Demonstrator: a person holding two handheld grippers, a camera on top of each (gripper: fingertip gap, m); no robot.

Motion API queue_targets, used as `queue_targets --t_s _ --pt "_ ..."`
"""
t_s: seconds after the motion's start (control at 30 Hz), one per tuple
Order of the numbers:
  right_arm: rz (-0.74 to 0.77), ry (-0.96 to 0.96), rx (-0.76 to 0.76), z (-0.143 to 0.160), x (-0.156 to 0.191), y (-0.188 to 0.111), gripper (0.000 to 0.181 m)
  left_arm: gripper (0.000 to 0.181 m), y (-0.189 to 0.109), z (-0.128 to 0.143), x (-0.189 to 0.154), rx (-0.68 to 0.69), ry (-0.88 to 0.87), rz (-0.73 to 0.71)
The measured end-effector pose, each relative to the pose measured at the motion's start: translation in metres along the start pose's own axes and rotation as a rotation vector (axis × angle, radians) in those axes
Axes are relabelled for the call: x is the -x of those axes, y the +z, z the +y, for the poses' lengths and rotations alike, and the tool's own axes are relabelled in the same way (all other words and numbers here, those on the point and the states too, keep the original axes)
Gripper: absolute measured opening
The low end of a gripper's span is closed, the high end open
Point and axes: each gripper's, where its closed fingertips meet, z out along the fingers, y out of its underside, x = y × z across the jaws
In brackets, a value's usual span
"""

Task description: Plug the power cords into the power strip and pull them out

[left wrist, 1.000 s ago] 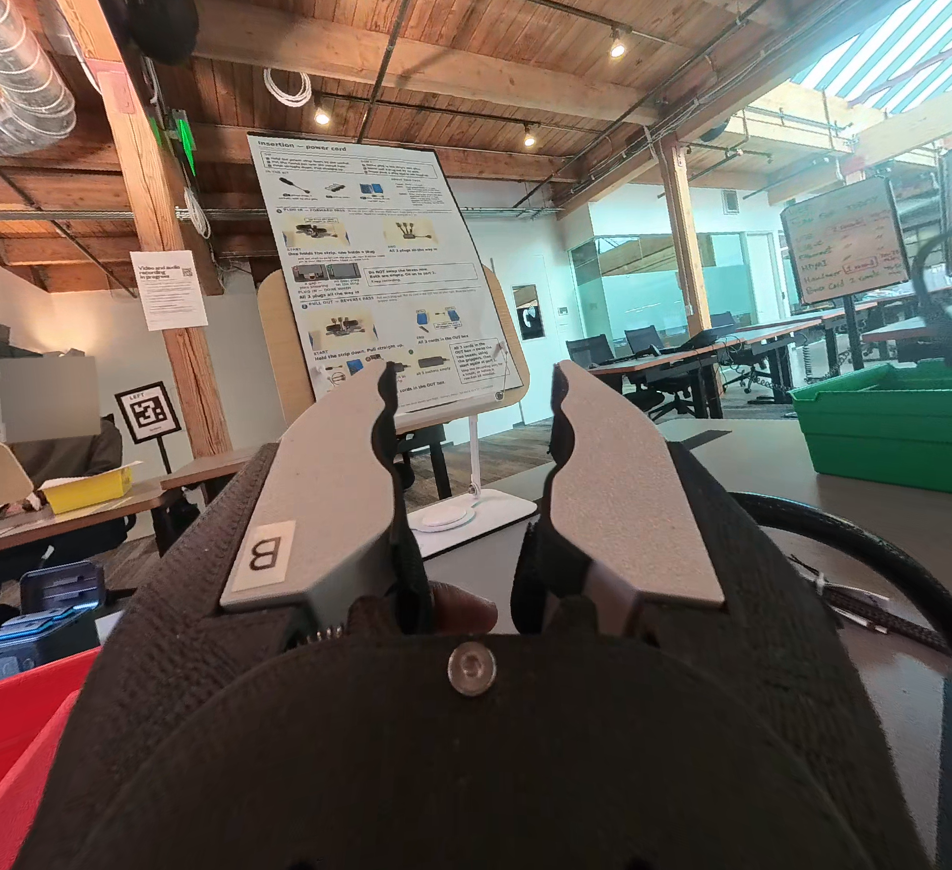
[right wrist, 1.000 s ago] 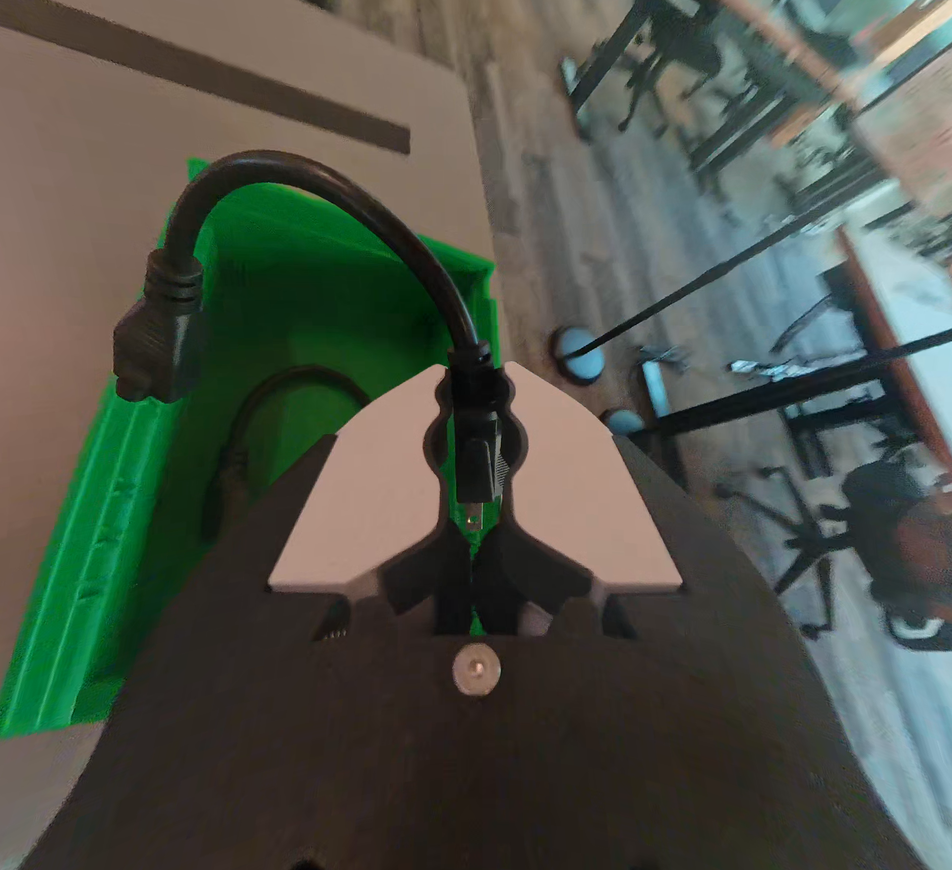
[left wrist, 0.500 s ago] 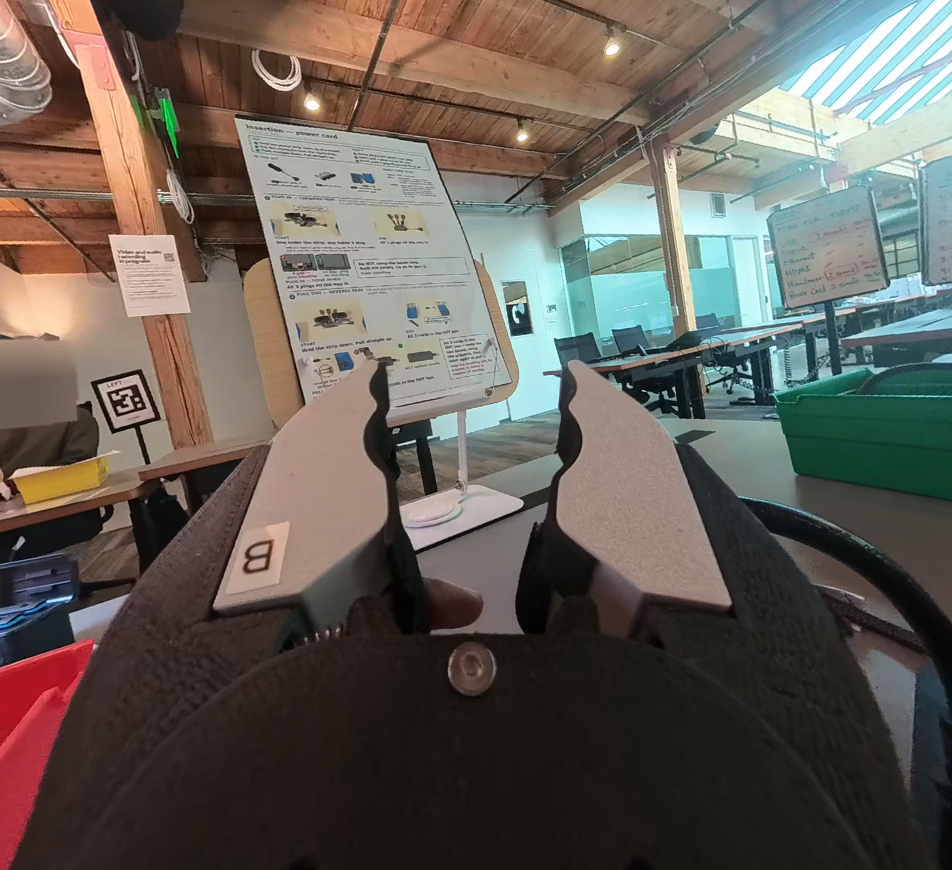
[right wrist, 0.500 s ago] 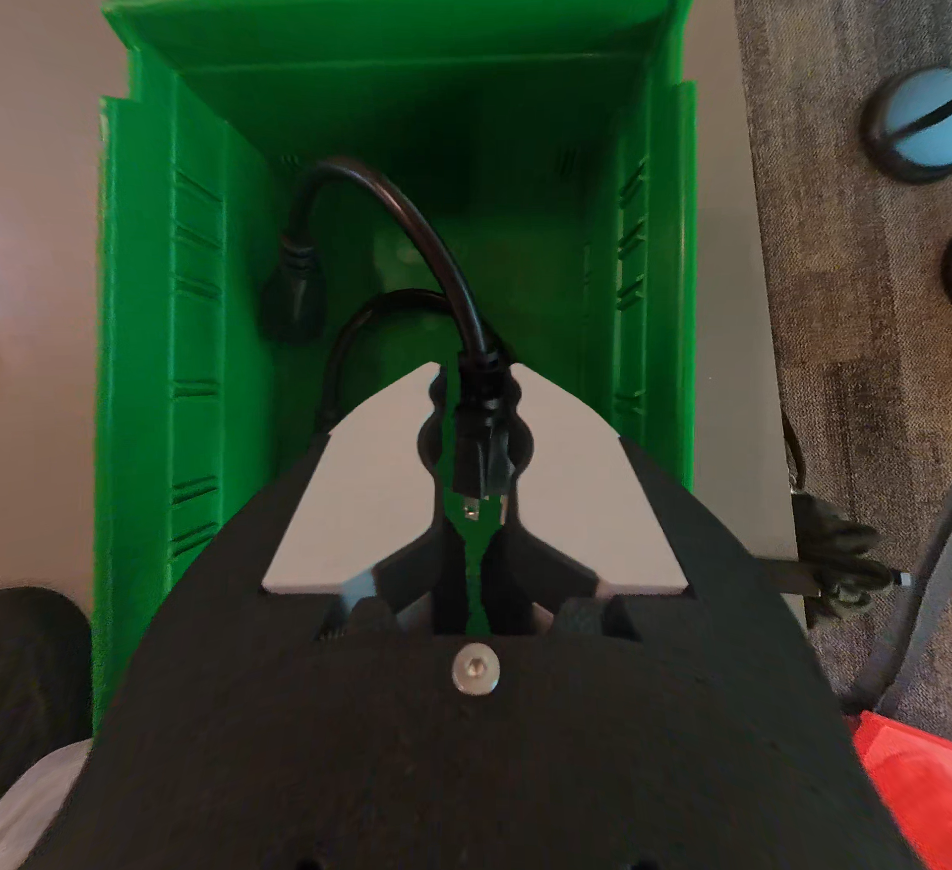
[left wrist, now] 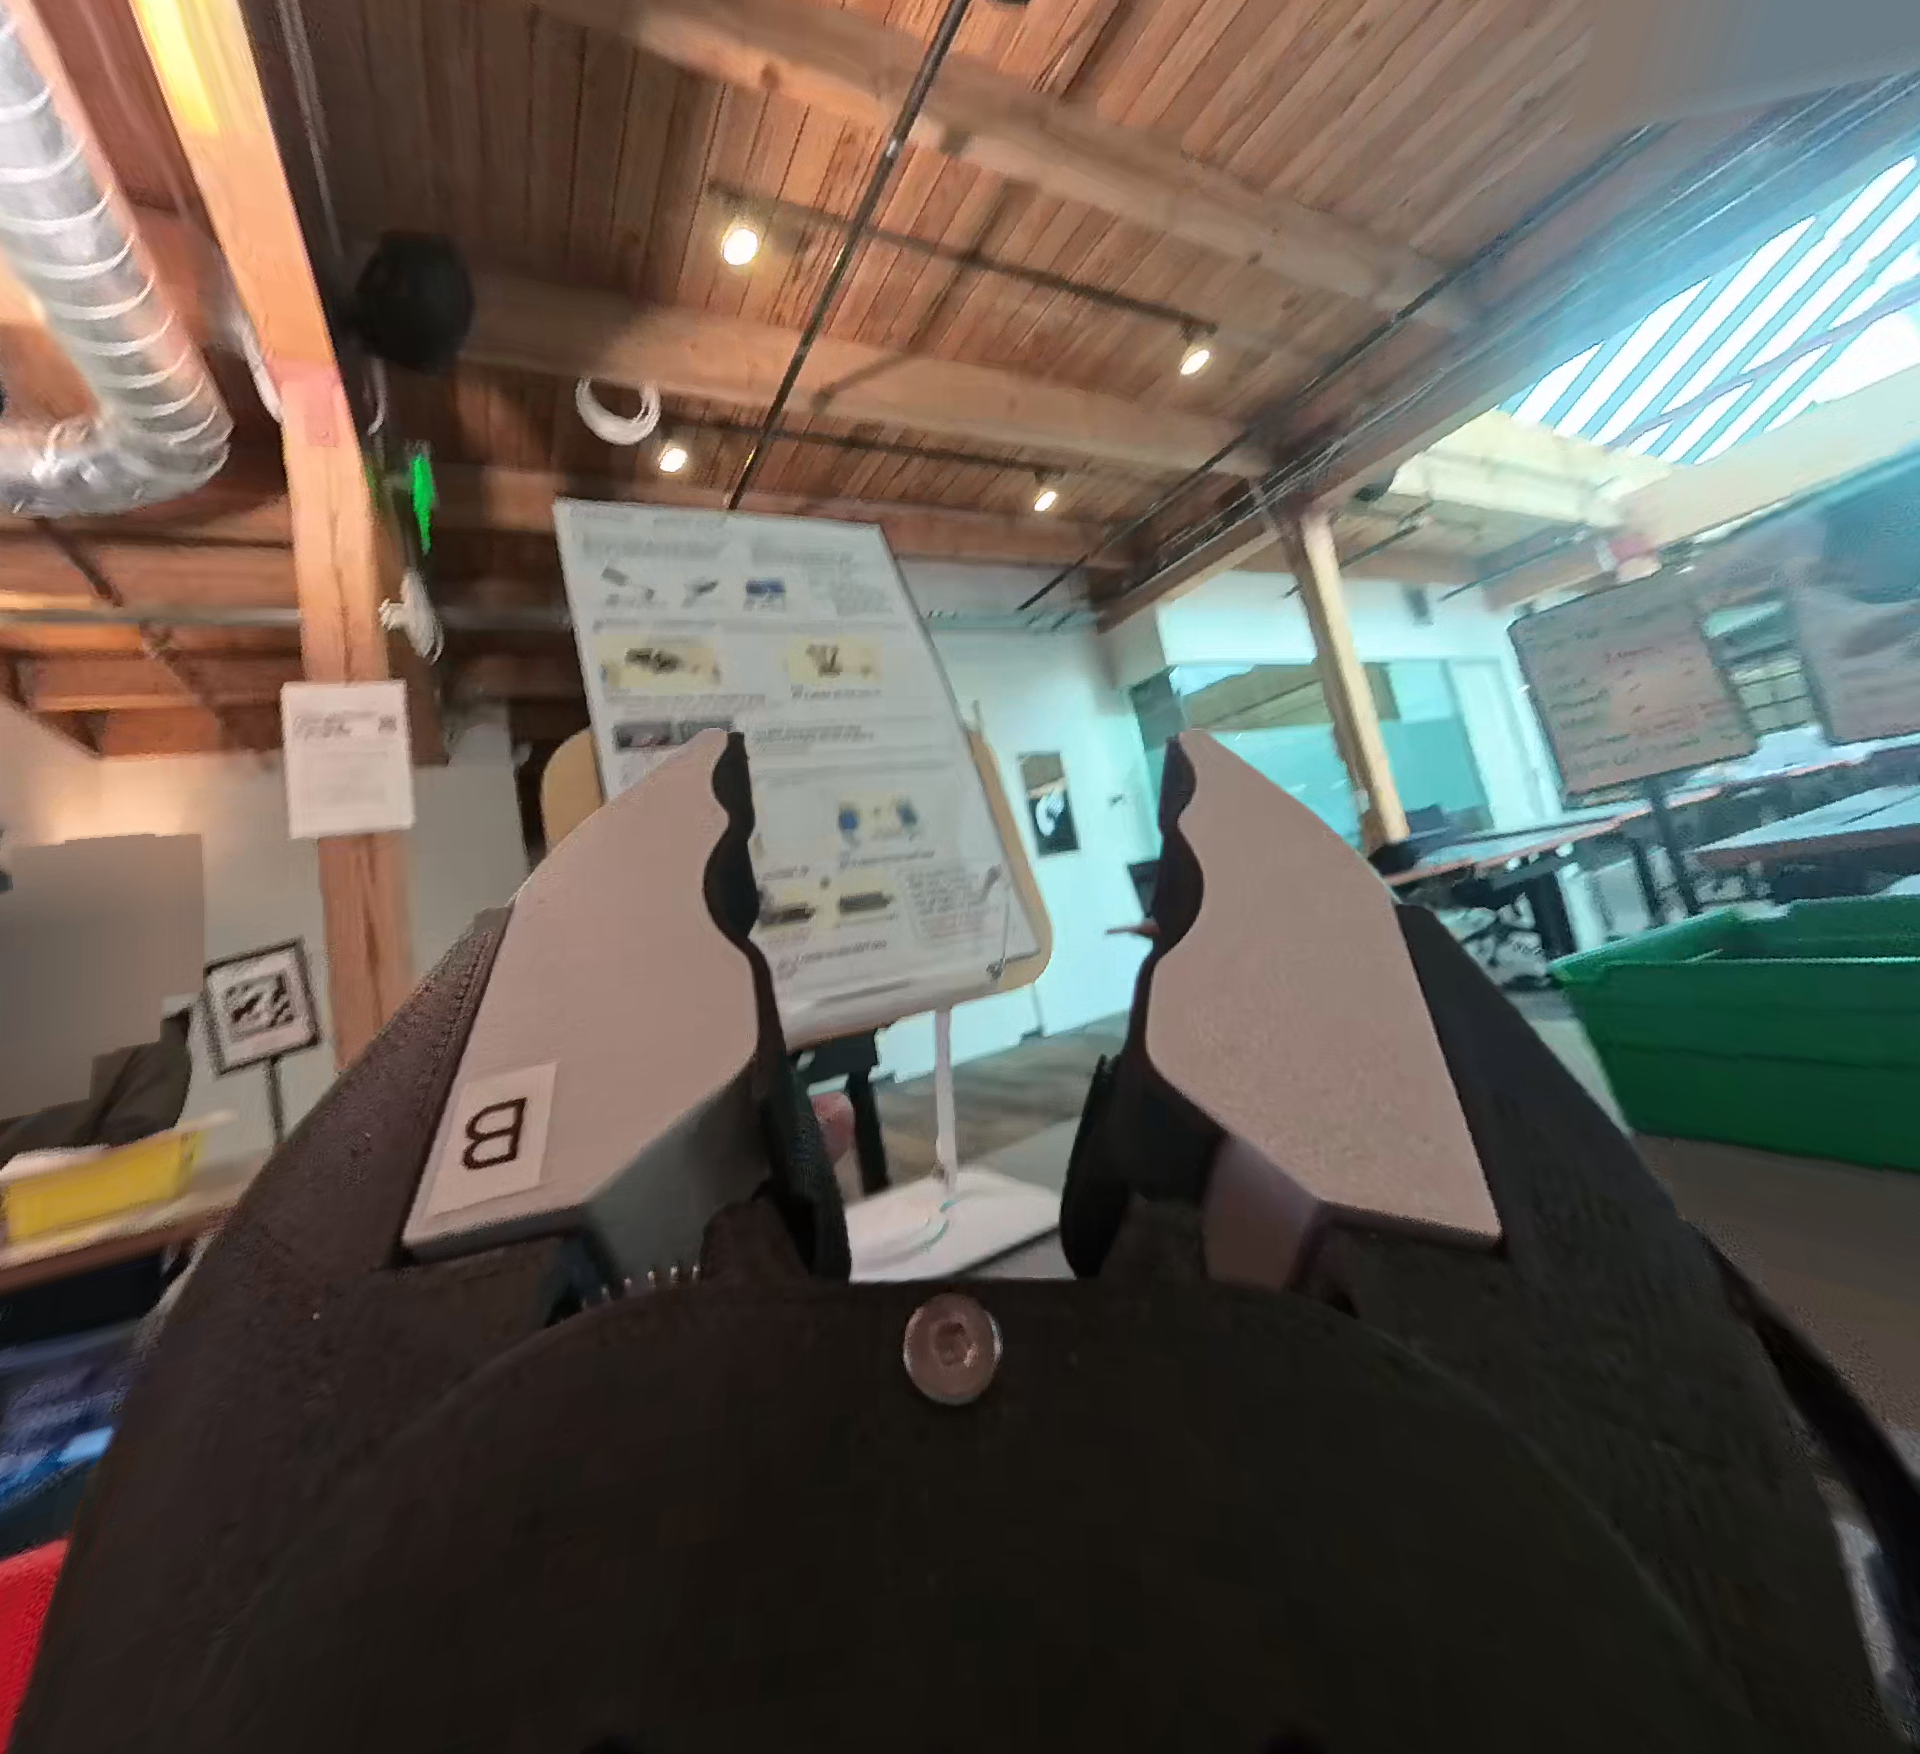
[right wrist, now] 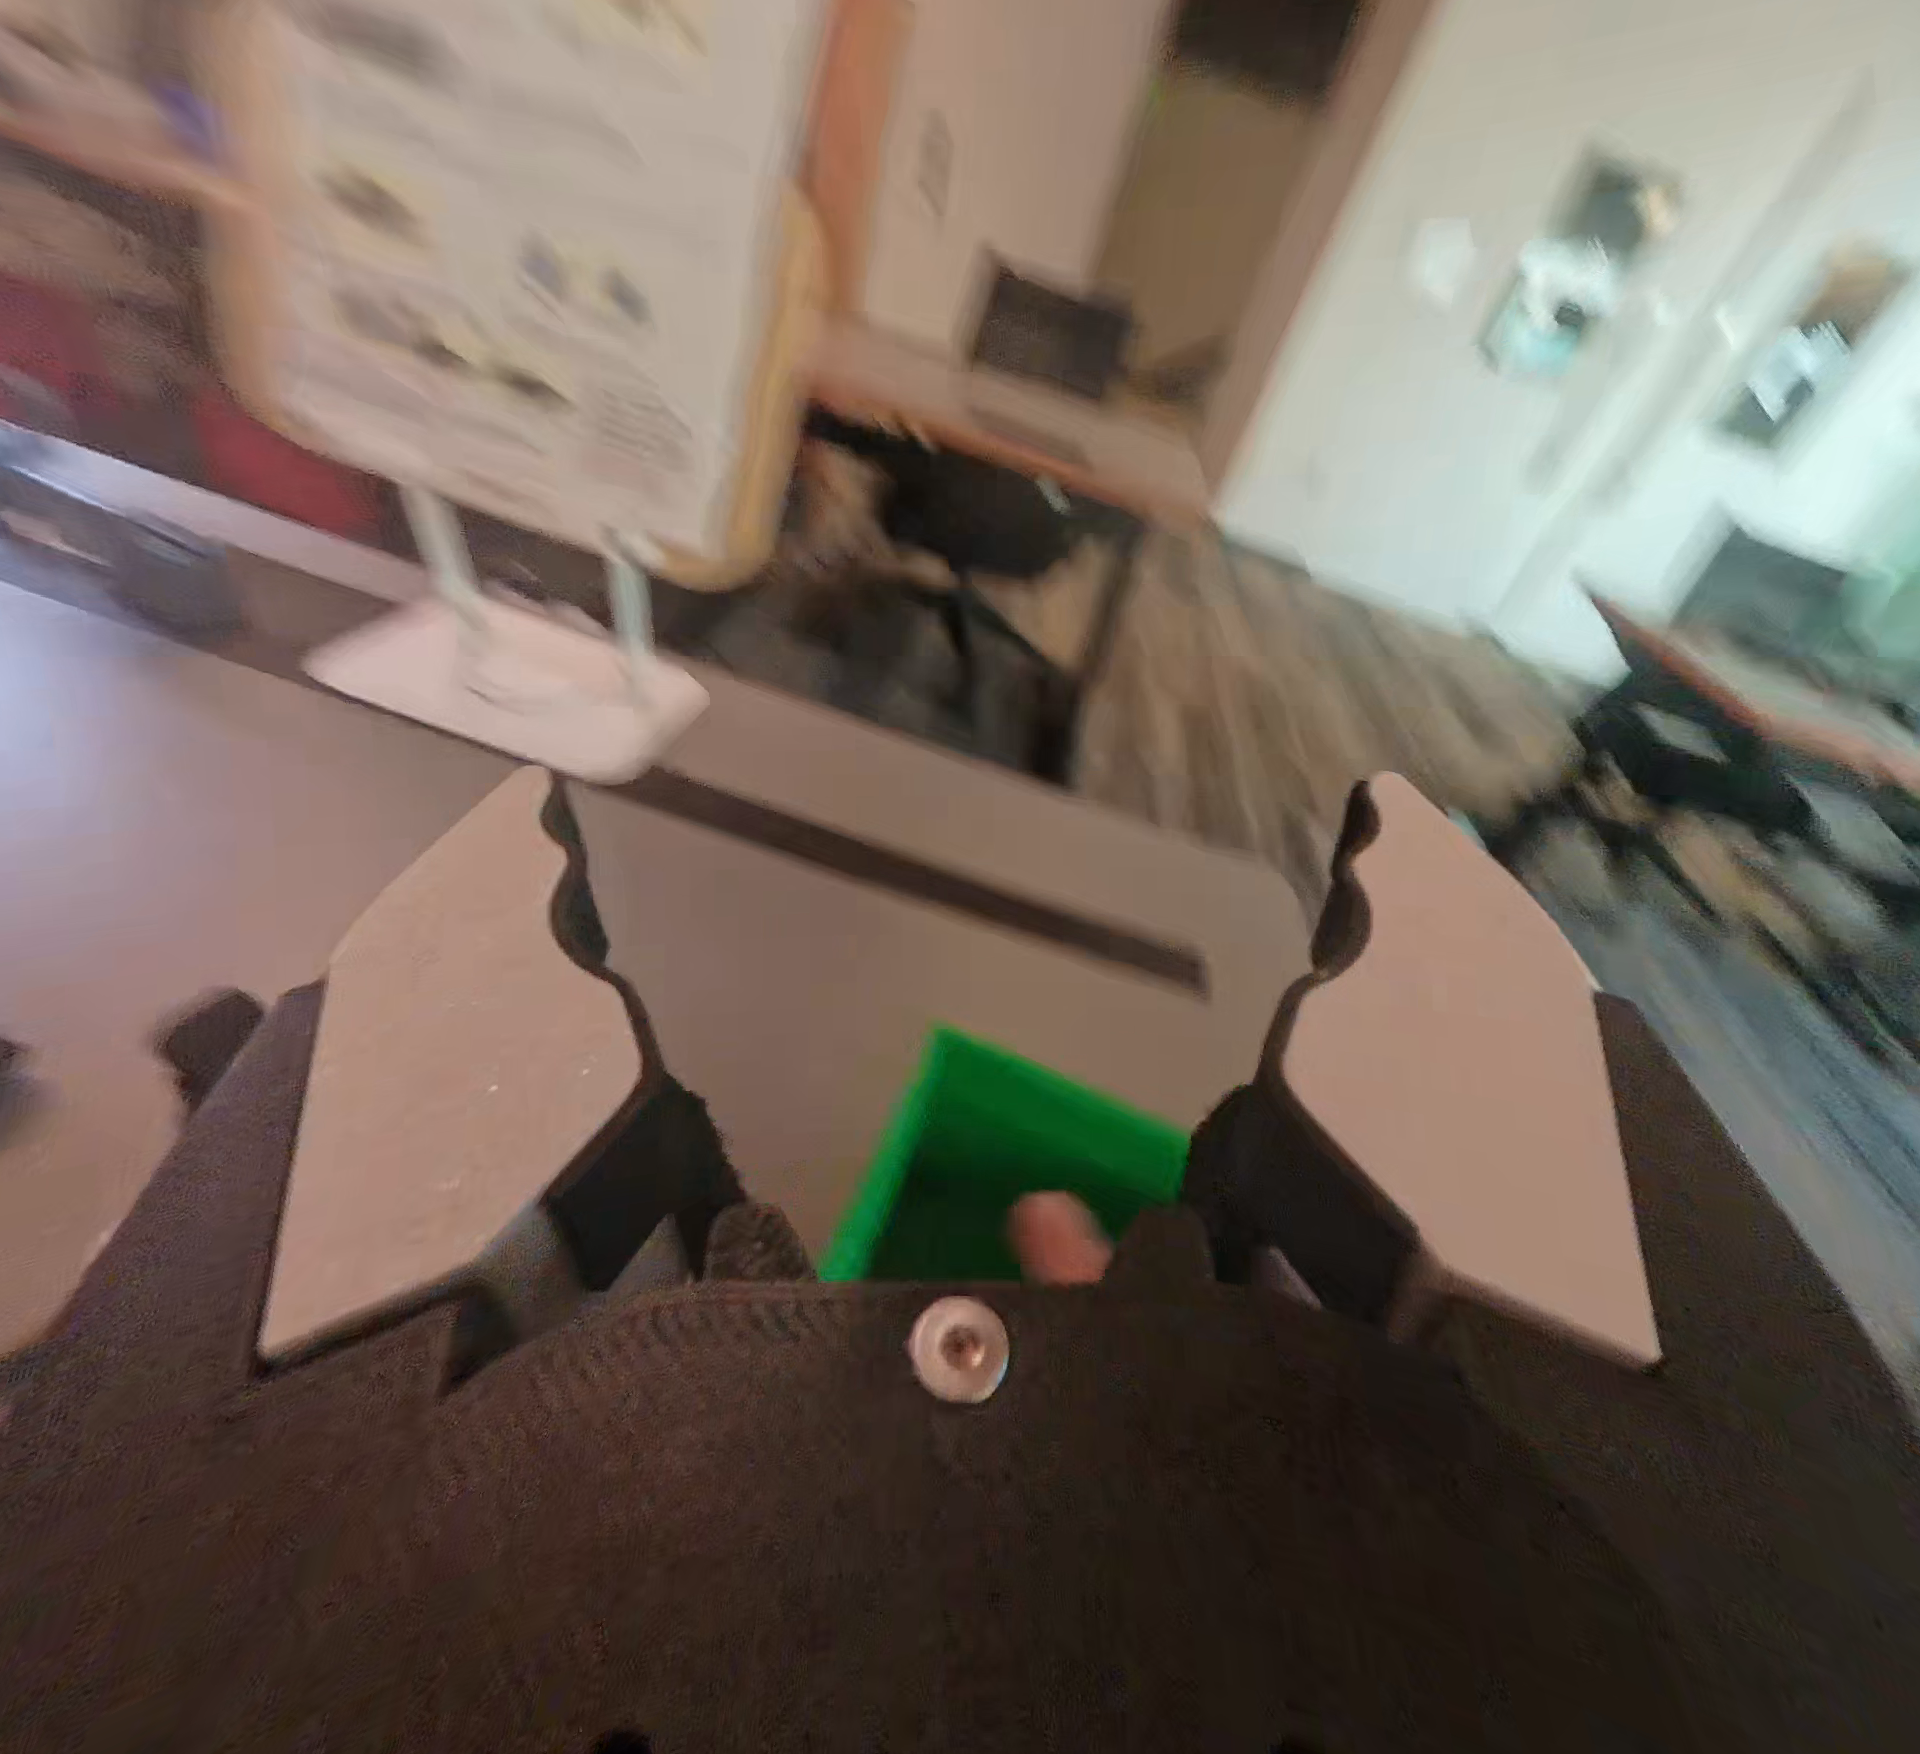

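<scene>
While right tool point(right wrist: 951, 883) gapes empty, green bin point(right wrist: 997, 1154) below, contents hidden

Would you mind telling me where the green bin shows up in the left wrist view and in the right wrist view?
Left wrist view: green bin at the right edge, on the table beyond the open left gripper.
Right wrist view: one corner of it low in the centre, between the open right gripper's fingers.
Shared landmark: instruction board on its white stand.

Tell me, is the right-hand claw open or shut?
Open. The right gripper has its jaws spread wide with nothing between them, only the table showing through.
</scene>
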Motion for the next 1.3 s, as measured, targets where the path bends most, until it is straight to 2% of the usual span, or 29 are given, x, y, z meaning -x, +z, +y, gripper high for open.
queue_targets --t_s 0.07,0.13,0.33,0.43,0.53,0.63,0.67,0.73,0.77,0.8,0.87,0.9,0.93,0.97,1.0,1.03,1.1,1.13,1.17,1.23,1.3 --pt "-0.178 -0.066 -0.212 -0.038 0.046 0.0 0.146 0.075 -0.001 -0.014 -0.009 -0.071 -0.029 0.057" --pt "-0.33 -0.132 -0.37 -0.063 0.087 -0.007 0.145 0.077 -0.002 -0.021 -0.015 -0.101 -0.069 0.106" --pt "-0.655 -0.098 -0.594 -0.106 0.158 -0.045 0.146 0.079 -0.007 -0.033 -0.034 -0.15 -0.169 0.282" --pt "-0.694 -0.148 -0.665 -0.116 0.175 -0.058 0.146 0.098 -0.005 -0.025 -0.042 -0.109 -0.182 0.334" --pt "-0.693 -0.186 -0.687 -0.118 0.185 -0.057 0.145 0.121 -0.001 -0.017 -0.051 -0.061 -0.097 0.35" --pt "-0.735 -0.215 -0.665 -0.114 0.198 -0.055 0.145 0.12 0.001 -0.008 -0.054 -0.01 -0.028 0.348" --pt "-0.724 -0.223 -0.661 -0.115 0.199 -0.053 0.145 0.107 0.0 -0.008 -0.054 -0.013 -0.019 0.348" --pt "-0.711 -0.226 -0.673 -0.117 0.199 -0.053 0.125 0.045 -0.003 -0.004 -0.047 0.014 0.007 0.327" --pt "-0.732 -0.223 -0.704 -0.12 0.202 -0.058 0.124 0.014 -0.004 -0.001 -0.045 0.039 0.017 0.325" --pt "-0.759 -0.217 -0.735 -0.123 0.204 -0.064 0.119 0.001 -0.005 0.003 -0.044 0.071 0.011 0.326" --pt "-0.762 -0.179 -0.775 -0.129 0.201 -0.07 0.1 0.0 -0.004 0.011 -0.041 0.127 -0.004 0.312" --pt "-0.747 -0.165 -0.784 -0.13 0.196 -0.07 0.084 0.0 -0.003 0.014 -0.038 0.149 0.006 0.288" --pt "-0.743 -0.165 -0.767 -0.128 0.193 -0.068 0.053 0.0 -0.002 0.016 -0.03 0.165 0.038 0.23" --pt "-0.757 -0.189 -0.736 -0.123 0.192 -0.067 0.012 0.0 -0.001 0.018 -0.021 0.179 0.072 0.167" --pt "-0.763 -0.212 -0.723 -0.119 0.191 -0.066 0.001 0.001 -0.002 0.018 -0.011 0.19 0.09 0.108" --pt "-0.761 -0.22 -0.714 -0.117 0.189 -0.065 0.0 0.003 -0.004 0.018 -0.004 0.203 0.074 0.073" --pt "-0.778 -0.234 -0.689 -0.113 0.19 -0.065 0.0 0.005 -0.008 0.021 -0.003 0.235 -0.021 0.102" --pt "-0.791 -0.243 -0.699 -0.113 0.192 -0.067 0.004 0.009 -0.009 0.021 -0.004 0.242 -0.069 0.116" --pt "-0.783 -0.224 -0.725 -0.117 0.192 -0.069 0.031 0.014 -0.01 0.02 -0.007 0.244 -0.106 0.149" --pt "-0.705 -0.141 -0.804 -0.133 0.189 -0.07 0.145 0.032 -0.013 0.021 -0.019 0.264 -0.195 0.253" --pt "-0.67 -0.215 -0.816 -0.132 0.194 -0.07 0.146 0.066 -0.013 0.02 -0.027 0.266 -0.313 0.31"
